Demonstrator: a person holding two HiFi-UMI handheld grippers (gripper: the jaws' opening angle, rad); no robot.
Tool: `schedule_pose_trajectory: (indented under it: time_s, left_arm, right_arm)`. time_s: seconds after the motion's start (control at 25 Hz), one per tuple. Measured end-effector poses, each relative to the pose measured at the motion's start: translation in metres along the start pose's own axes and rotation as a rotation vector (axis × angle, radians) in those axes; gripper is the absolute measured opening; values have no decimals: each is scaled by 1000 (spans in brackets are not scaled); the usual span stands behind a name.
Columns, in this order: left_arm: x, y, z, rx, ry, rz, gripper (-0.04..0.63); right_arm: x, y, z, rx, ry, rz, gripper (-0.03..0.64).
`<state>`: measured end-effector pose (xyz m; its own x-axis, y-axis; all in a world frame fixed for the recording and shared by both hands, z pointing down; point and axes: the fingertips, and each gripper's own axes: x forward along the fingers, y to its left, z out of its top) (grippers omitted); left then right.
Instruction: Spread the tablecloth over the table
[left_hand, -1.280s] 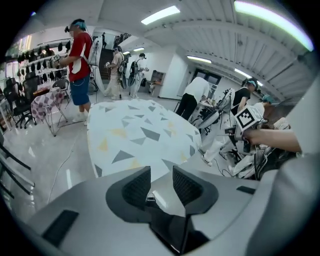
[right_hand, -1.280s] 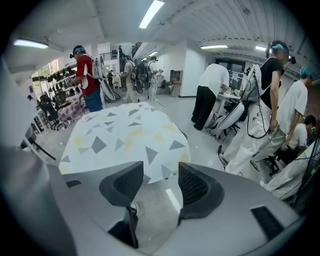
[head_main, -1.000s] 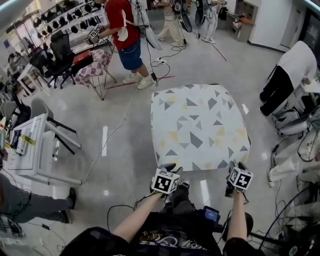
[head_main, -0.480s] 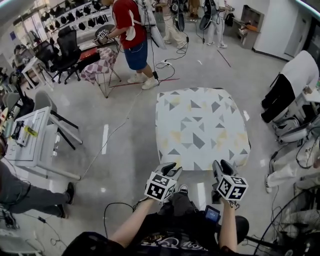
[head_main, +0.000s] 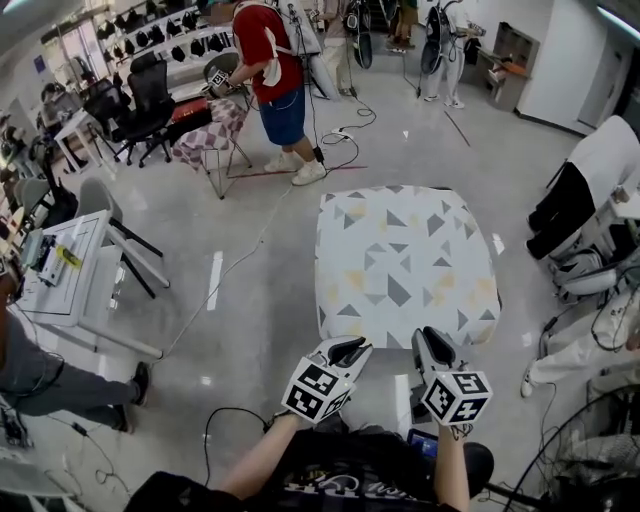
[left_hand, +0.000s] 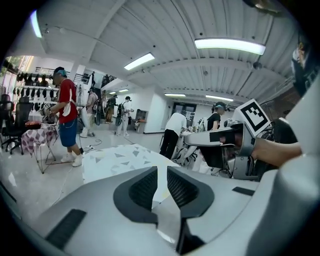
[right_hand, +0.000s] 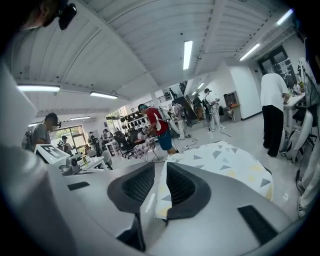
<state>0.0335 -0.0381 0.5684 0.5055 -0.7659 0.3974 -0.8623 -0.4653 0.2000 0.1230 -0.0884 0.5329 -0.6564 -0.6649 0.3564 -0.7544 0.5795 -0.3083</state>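
Note:
The tablecloth, white with grey and yellow triangles, lies spread over the square table and hangs over its sides. It shows ahead in the left gripper view and the right gripper view. My left gripper hangs in the air just short of the table's near edge, apart from the cloth. Its jaws are closing to a narrow gap with nothing between them. My right gripper is beside it, also clear of the cloth, jaws closing on nothing.
A person in a red shirt stands at the back by a chair draped in checked cloth. A white desk is at the left. Cables run across the floor. Chairs with garments crowd the right.
Both grippers have risen and drawn back from the table's near edge. The right one has shifted left towards the other. Both pairs of jaws have narrowed.

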Motion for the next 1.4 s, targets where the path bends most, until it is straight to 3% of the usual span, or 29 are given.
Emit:
schedule_pose_trajectory:
  time_s: [0.24, 0.52, 1.08, 1.4]
  left_arm:
    - [21, -41, 26, 56, 17, -73, 66]
    - [41, -74, 22, 90, 97, -128, 38]
    - [56, -79, 16, 57, 138, -123, 35]
    - [57, -71, 17, 33, 134, -121, 35]
  right_arm:
    - [-27, -27, 3, 13, 28, -39, 62]
    - [-46, -47, -3, 44, 49, -62, 15]
    - [-43, -58, -18, 101, 113, -21, 15]
    - [-36, -61, -20, 78, 133, -34, 15]
